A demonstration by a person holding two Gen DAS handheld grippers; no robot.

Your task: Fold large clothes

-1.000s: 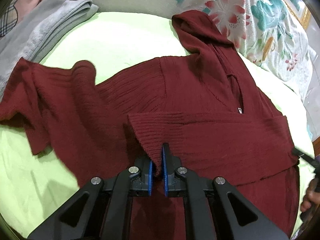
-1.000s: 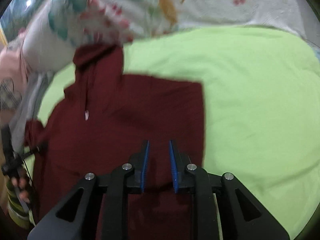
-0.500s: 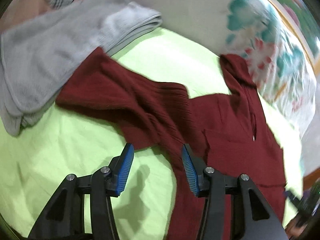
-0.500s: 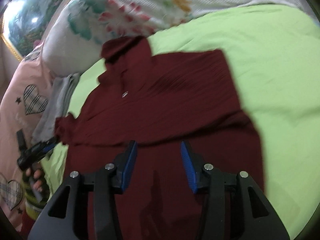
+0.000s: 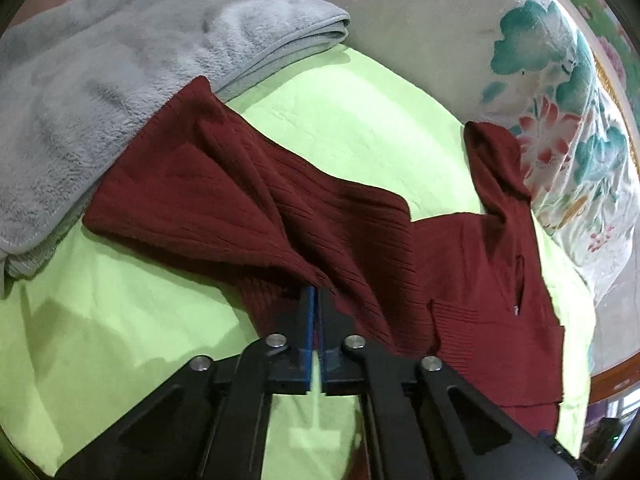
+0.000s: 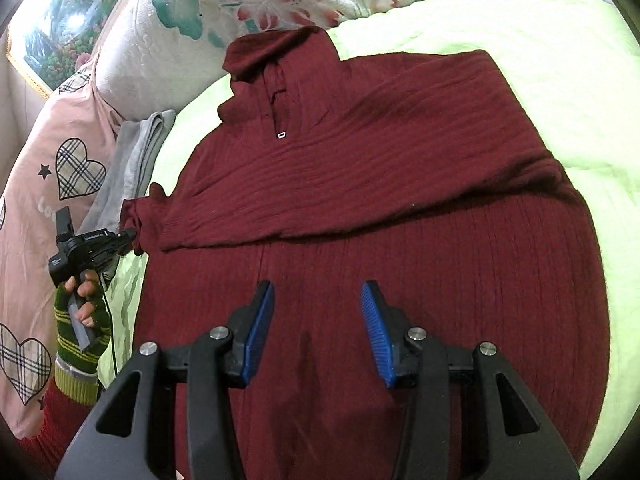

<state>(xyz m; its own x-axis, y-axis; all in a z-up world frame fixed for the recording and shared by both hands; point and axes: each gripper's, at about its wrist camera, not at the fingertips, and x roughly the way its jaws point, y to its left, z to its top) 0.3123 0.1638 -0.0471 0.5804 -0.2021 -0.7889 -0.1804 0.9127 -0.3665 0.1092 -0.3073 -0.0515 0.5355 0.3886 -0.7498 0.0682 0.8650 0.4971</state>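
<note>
In the left wrist view, the left gripper (image 5: 314, 300) has its fingers pressed together on the edge of the sleeve (image 5: 224, 204) of the dark red sweater (image 5: 480, 280). The sweater lies on the green bed sheet (image 5: 120, 320), and the far end of this sleeve rests against a folded grey blanket (image 5: 100, 80). The collar (image 5: 496, 160) reaches the flowered pillow (image 5: 560, 120). To do this step well, I think the sleeve should be lifted only a little and carried across the body, so that the cloth does not drag and make wrinkles.

In the right wrist view, the right gripper (image 6: 318, 328) hangs over the lower part of the sweater (image 6: 400, 280) with its fingers apart and nothing between them. The other sleeve (image 6: 400, 160) is already folded across the chest. On the left side, the person's hand (image 6: 80, 300) in a green striped glove holds the left gripper (image 6: 130, 236) at the sweater's edge. The right gripper could probably press the body flat, or wait at the hem, while the left one brings its sleeve over.
</note>
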